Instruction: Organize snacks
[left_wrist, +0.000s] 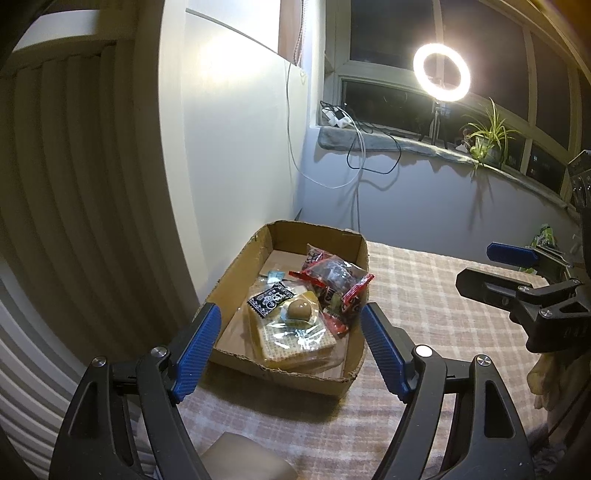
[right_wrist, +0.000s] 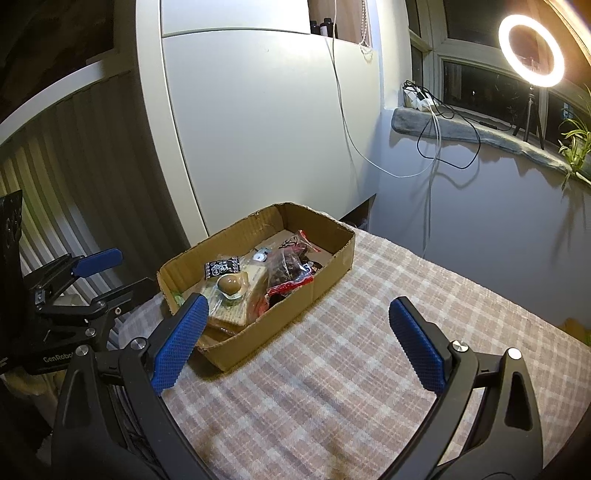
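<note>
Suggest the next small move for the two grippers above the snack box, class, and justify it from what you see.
Probably swing the right gripper toward the green packet lying on the checked cloth outside the cardboard box. Both grippers are open and empty, the other snacks already sit inside, and the left gripper hovers over the box.

Black tool (left_wrist: 290, 321), blue ribbed pads (left_wrist: 195, 347)
</note>
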